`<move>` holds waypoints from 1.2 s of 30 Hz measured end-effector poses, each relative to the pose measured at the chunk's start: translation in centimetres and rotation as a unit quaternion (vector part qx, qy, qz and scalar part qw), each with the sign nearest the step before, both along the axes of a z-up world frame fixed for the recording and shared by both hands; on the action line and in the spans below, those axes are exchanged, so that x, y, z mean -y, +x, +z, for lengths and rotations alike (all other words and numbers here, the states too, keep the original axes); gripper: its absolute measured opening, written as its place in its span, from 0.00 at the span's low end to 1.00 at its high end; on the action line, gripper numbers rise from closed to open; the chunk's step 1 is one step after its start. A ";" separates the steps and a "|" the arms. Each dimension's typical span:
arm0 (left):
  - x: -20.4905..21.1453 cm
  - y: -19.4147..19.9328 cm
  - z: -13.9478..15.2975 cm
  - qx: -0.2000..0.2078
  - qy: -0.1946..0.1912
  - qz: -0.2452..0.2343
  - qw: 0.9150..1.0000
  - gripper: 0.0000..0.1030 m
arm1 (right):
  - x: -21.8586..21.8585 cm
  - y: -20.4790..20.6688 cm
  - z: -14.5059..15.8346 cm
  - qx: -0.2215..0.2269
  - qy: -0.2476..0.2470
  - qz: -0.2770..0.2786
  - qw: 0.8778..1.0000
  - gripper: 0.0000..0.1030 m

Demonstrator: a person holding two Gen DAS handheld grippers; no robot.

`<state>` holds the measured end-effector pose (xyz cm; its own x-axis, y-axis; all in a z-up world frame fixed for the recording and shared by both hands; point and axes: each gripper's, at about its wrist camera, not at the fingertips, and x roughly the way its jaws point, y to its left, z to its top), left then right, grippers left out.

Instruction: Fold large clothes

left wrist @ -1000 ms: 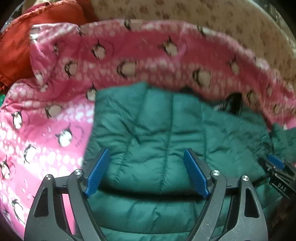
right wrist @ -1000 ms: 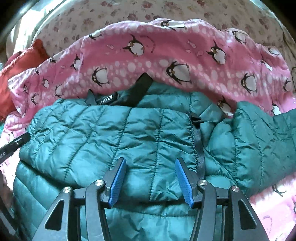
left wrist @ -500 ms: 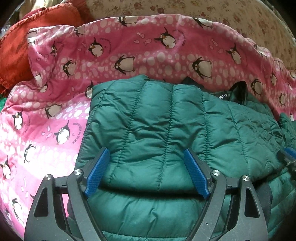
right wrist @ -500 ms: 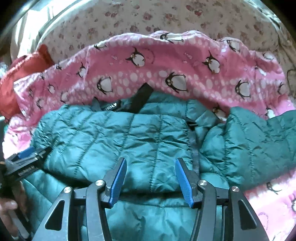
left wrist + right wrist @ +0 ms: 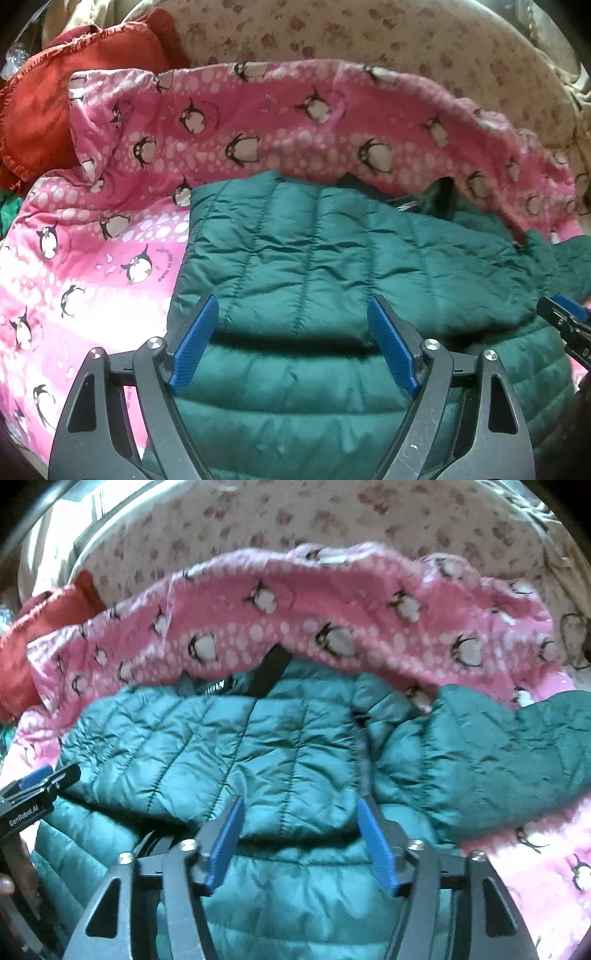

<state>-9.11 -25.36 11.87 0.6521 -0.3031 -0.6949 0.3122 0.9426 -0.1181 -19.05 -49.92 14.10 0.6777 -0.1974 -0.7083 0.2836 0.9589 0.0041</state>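
Lying doubled over on the pink penguin blanket (image 5: pixel 122 295), the green quilted jacket (image 5: pixel 332 258) looks light, puffy and slippery, best pinched at its folded hem, both left gripper (image 5: pixel 293 343) and right gripper (image 5: pixel 301 840) jaws spread, empty.

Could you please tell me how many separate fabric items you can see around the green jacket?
3: a pink penguin blanket under and behind the jacket, a red cloth at far left, and a floral sheet at the back. More may be hidden underneath.
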 end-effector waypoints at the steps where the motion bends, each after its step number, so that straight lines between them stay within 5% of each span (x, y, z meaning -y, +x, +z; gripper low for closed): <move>1: 0.0 -0.5 0.3 0.003 -0.006 -0.003 1.000 0.81 | 0.2 -0.5 0.3 0.001 0.000 -0.003 1.000 0.62; 12: 1.0 -4.7 2.0 0.001 -0.062 -0.046 0.997 0.81 | 5.1 -5.3 2.0 0.014 0.005 -0.059 0.998 0.62; 22: 1.7 -5.2 0.6 -0.020 -0.058 -0.051 0.997 0.81 | 13.4 -9.5 2.2 0.030 0.004 -0.148 0.989 0.62; 27: 1.5 -4.6 -0.4 -0.037 -0.062 -0.046 0.996 0.81 | 20.3 -12.2 2.2 0.048 0.051 -0.220 0.973 0.62; 32: 1.5 -4.2 -0.9 -0.042 -0.065 -0.043 0.996 0.81 | 27.2 -15.7 3.7 0.117 0.123 -0.286 0.943 0.62; 36: 1.8 -3.9 -1.3 -0.049 -0.064 -0.044 0.996 0.81 | 29.9 -16.2 4.3 0.138 0.126 -0.301 0.935 0.62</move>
